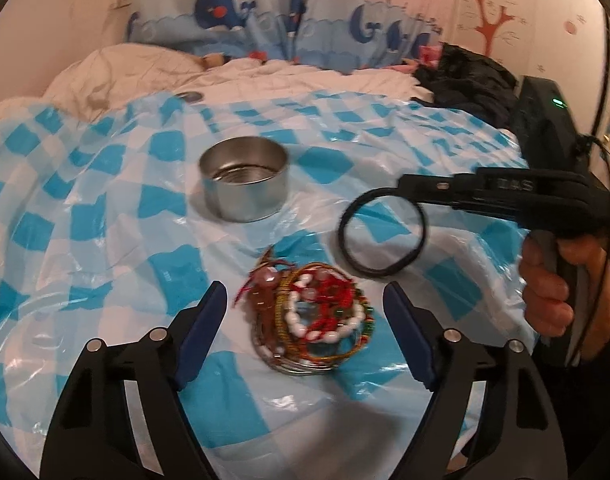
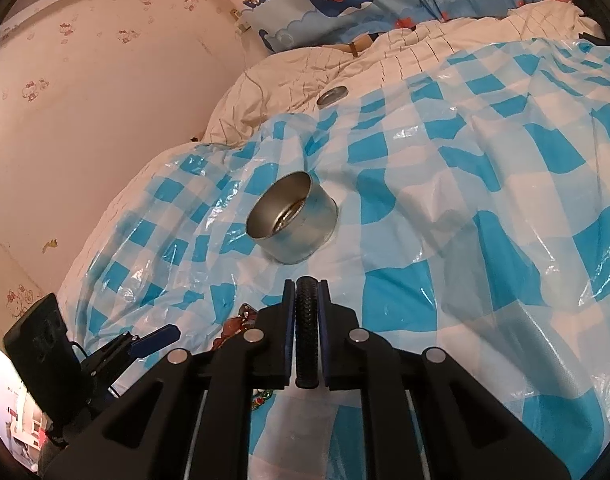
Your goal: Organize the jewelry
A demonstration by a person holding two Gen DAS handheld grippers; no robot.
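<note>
Right gripper (image 2: 307,312) is clamped tight on the black ring (image 1: 383,230), jaws pressed to either side of it, and the ring hangs in the air at centre right of the left view, clear of the sheet (image 1: 105,184). The tin (image 1: 244,184) sits open-mouthed just above centre, on soft, rumpled plastic over bedding.

Here's the risk as I read it: the ring is held only by one edge, so most of it dangles free; a quick swing toward the tin could clip the rim and tip it, since the bed underneath gives. Let go too early and the ring lands on the slippery sheet and may roll off. The tin already leans a little in the right view, mouth angled toward the camera, which narrows the target.

Pose now: the right gripper is held roughly level, reaching in from the right edge, a hand (image 1: 561,280) wrapped round its grip at lower right. Left gripper (image 1: 305,300) waits with fingers spread wide, low in the frame, straddling the pile (image 1: 317,320) of beaded bracelets without touching it. That pile lies at lower centre, near the tin but apart.
</note>
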